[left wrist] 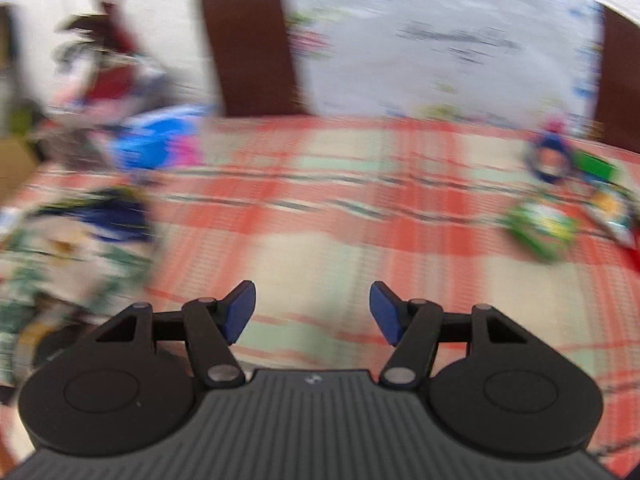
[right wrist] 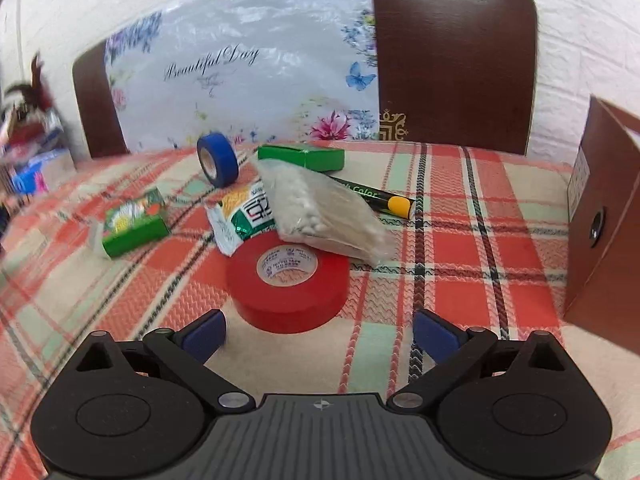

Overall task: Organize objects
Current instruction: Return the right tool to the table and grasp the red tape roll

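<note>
Right gripper [right wrist: 318,334] spread wide, empty. Flat red roll of electrical tape [right wrist: 288,282] lies just beyond the fingertips, slightly left of centre, hole up, on the red-and-green plaid tablecloth [right wrist: 460,264]. Clear bag of white beads [right wrist: 324,208] leans on its far edge. Left gripper [left wrist: 312,312] also spread, empty, well apart; that view blurred. Brown cardboard box [right wrist: 600,224] right.

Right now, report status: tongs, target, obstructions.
Both tongs open, empty: left, right. Red tape roll flat, just ahead of right. Clear bag leans on its far edge.
</note>
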`<state>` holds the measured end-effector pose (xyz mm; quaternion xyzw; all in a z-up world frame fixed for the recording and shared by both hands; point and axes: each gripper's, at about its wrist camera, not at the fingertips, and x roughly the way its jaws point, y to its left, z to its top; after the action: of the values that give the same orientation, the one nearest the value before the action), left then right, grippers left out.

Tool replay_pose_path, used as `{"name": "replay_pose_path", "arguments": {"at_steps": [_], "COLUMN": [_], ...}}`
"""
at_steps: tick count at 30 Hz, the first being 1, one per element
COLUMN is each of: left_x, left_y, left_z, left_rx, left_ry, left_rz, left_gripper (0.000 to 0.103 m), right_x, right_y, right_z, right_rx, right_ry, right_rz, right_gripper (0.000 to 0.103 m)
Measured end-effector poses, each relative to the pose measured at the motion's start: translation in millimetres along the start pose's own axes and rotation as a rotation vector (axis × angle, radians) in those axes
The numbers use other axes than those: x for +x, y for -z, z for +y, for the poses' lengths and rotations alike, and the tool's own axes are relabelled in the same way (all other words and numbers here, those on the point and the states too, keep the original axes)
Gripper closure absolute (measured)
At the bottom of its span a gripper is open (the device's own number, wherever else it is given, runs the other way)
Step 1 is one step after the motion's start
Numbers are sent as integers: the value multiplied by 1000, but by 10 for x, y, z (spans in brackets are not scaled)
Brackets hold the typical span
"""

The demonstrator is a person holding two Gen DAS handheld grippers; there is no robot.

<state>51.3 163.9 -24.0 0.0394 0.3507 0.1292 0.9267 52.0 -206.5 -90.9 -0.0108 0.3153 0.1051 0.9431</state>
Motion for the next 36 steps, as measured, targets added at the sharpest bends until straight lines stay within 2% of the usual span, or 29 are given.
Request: {"name": "replay_pose_path", "arguments": {"at_steps": [2,4,6,7,9,10,14,18,22,24,28,33,36], "left_x": [29,21,-23,-50,-102,-134,-291,-455,-622,-694,-781,-816,-776], "left_y": [-67,-97,-97,-91,-78,-81,-148,-212,-110,2,284,513,538], "left_z": [257,403,356,284,78,-35,-524,-1112,-1763,-2089,-2621,-2963,-3010], "left_rx": [-66,-124,-129,-120,-100,-91,-42,41,148,209,336,403,378], "left_ry": [-32,6,55,86,166,209,384,560,727,787,845,853,851], "left_rz": [20,35,34,34,38,39,27,38,87,124,205,291,318], "left_gripper": [38,39,39,39,38,39,38,38,39,38,39,42,51], "right_x": [42,99,187,237,260,246,29,-399,-882,-1082,-1323,-1338,-1284], "right_y": [-15,-61,-124,-154,-199,-201,-37,289,626,768,924,987,963], "right_z": [84,152,204,213,220,241,283,228,68,-24,-144,-194,-238], "right_rx": [-43,-67,-73,-67,-50,-56,-90,-112,-91,-62,-35,-40,-34], "right_ry": [21,21,32,29,3,19,0,9,76,118,173,170,137], "right_rz": [7,3,4,9,8,8,4,-11,-19,-23,-31,-33,-24], "right_gripper": [2,3,6,11,27,31,31,31,31,31,22,24,29]}}
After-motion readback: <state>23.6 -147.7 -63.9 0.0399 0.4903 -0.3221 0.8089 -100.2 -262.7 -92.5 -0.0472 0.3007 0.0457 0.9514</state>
